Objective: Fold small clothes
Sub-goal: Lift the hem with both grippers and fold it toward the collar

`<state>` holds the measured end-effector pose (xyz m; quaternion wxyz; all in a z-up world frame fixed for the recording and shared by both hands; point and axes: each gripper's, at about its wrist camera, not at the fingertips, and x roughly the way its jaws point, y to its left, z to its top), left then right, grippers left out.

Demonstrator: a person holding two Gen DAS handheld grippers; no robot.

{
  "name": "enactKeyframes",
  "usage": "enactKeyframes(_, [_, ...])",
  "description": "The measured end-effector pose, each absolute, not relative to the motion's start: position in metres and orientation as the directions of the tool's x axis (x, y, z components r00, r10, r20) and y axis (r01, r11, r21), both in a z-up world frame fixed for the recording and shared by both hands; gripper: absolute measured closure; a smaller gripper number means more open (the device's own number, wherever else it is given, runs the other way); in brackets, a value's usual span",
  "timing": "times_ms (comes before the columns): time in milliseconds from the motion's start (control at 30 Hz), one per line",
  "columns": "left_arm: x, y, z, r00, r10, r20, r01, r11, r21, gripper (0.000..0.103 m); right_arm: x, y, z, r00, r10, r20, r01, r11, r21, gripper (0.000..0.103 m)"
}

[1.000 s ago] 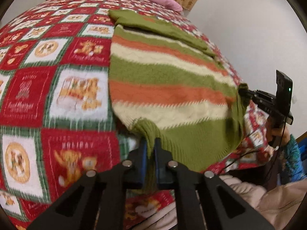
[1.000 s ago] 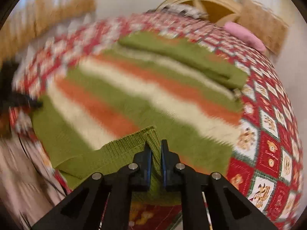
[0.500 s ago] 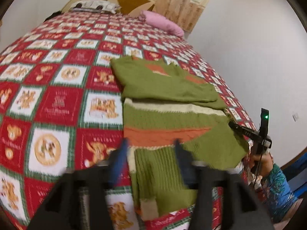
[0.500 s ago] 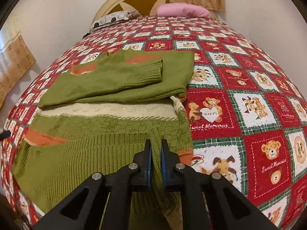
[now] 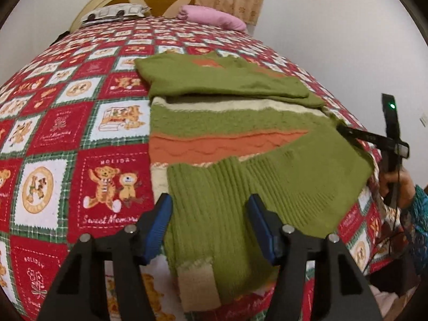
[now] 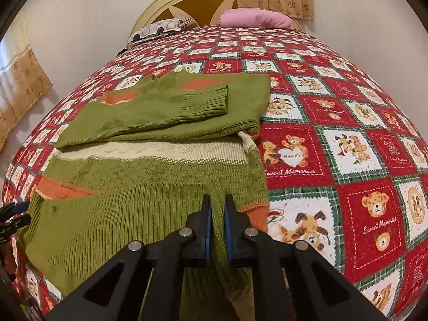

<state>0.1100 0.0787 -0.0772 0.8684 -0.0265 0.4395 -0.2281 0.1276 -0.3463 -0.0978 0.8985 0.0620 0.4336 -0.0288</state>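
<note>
Green, orange and cream striped knit sweater (image 5: 230, 123) lies on bed's red teddy-bear quilt (image 5: 67, 123), near its foot edge, ribbed hem folded up. Your left gripper (image 5: 210, 226): jaws apart, just been closing from wider, straddling hem fold, not pressing. Your right gripper (image 6: 217, 222): jaws clamped on green hem.

Handheld gripper pair, with operator's sleeve

Left gripper (image 5: 208, 214) and right gripper (image 6: 217, 214): matte black angular frames, blue finger pads (image 5: 157, 222), round silver screws; black cable and a small green light show on the right unit; sleeve (image 5: 420, 214) in teal patterned fabric.
</note>
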Motion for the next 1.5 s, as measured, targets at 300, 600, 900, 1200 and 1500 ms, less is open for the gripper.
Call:
enactKeyframes(300, [0.106,0.075,-0.083,0.5,-0.441,-0.745,0.359,0.889,-0.285,0.092,0.127,-0.348,-0.098,0.624,0.003,-0.782,0.108,0.99,0.089,0.095])
enactKeyframes(600, [0.11,0.07,-0.084,0.52,-0.425,-0.741,0.342,0.899,-0.275,0.087,0.127,-0.346,-0.098,0.623,-0.003,-0.782,0.123,0.988,0.094,0.095])
enactKeyframes(900, [0.132,0.1,-0.035,0.554,-0.492,-0.672,0.294,0.87,-0.395,0.093,0.114,-0.347,-0.04,0.713,0.045,-0.7,0.118,0.976,0.182,0.095])
enactKeyframes(1200, [0.192,0.097,0.004,0.638,-0.432,-0.637,0.249,0.899,-0.36,0.093,0.159,-0.354,-0.001,0.766,0.02,-0.643,0.124,0.976,0.178,0.096])
enactKeyframes(1500, [0.266,0.088,0.013,0.664,-0.393,-0.636,0.193,0.912,-0.362,0.093,0.235,-0.361,0.01,0.769,-0.05,-0.637,0.154,0.982,0.108,0.096])
